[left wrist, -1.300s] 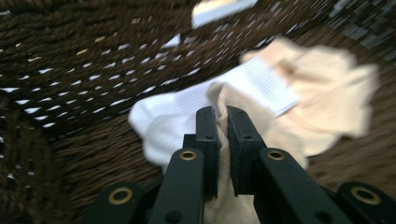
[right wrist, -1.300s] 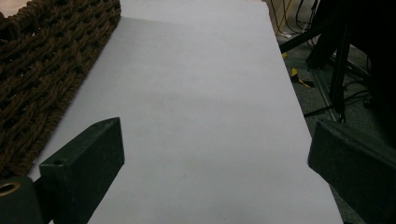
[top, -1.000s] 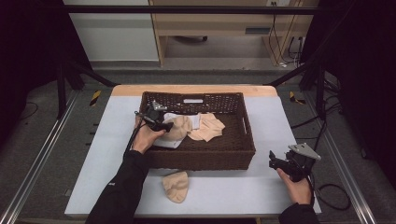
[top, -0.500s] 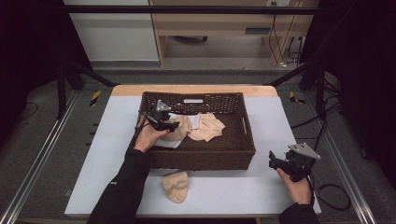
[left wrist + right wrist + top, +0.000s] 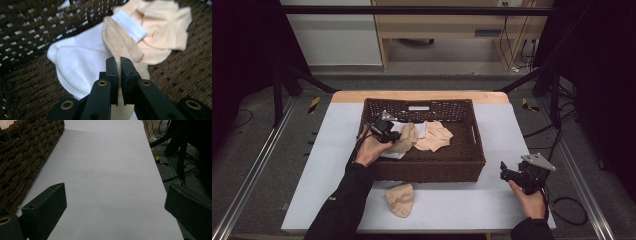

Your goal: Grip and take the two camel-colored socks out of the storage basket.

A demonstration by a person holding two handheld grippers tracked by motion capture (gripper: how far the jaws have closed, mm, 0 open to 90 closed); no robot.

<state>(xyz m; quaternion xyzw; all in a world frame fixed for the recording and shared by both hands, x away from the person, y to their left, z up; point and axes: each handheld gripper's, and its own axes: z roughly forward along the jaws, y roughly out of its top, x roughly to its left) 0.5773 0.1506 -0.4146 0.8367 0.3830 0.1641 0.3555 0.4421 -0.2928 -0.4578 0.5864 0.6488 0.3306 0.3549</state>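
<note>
Inside the wicker basket (image 5: 476,145), toward its left wall, the left hand-held gripper (image 5: 119,62) pinches a fold of a soft, light beige sock (image 5: 122,47), which will drape limply, while the right hand-held gripper (image 5: 512,173) gapes wide over the surface (image 5: 105,170).

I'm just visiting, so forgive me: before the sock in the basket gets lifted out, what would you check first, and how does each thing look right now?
1. Left gripper shut on the beige sock: ok.
2. Only that sock pinched, not the white sock beneath: cannot tell.
3. Basket wall low enough to clear: ok.
4. Right gripper open, off the basket: ok.
5. Table has landing room beside the sock lying there: ok.
</note>
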